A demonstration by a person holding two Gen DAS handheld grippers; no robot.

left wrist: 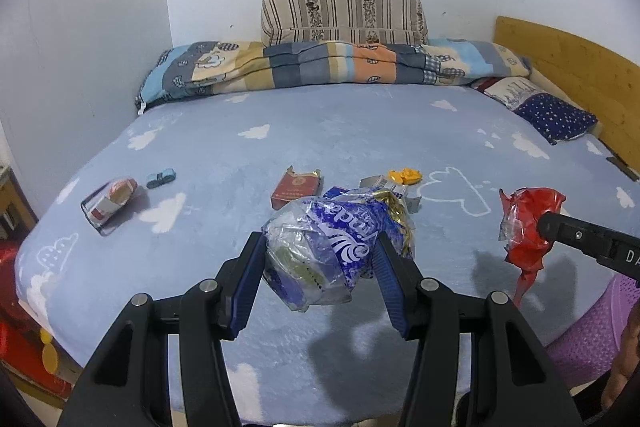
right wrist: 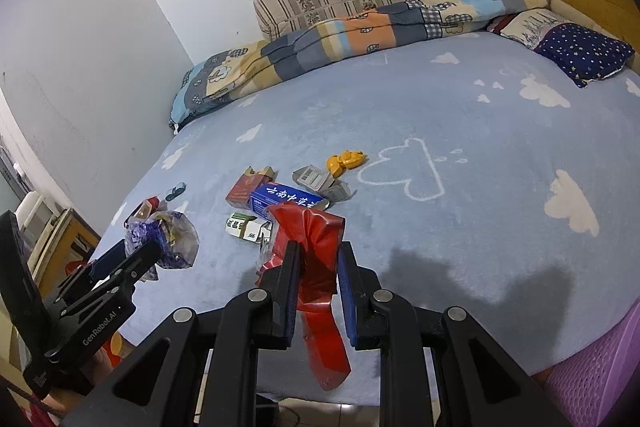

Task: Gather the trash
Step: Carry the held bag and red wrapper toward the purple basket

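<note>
Our left fingers (left wrist: 256, 263) pinch a crumpled blue bag (left wrist: 328, 247), right fingers (right wrist: 290, 279) a red wrapper (right wrist: 316, 243), above the cloud-print bed (left wrist: 320, 131); lilac basket (right wrist: 592, 367) beside it.

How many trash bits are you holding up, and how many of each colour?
Red wrapper: 1
Blue-and-white bag: 1
Total: 2
</note>
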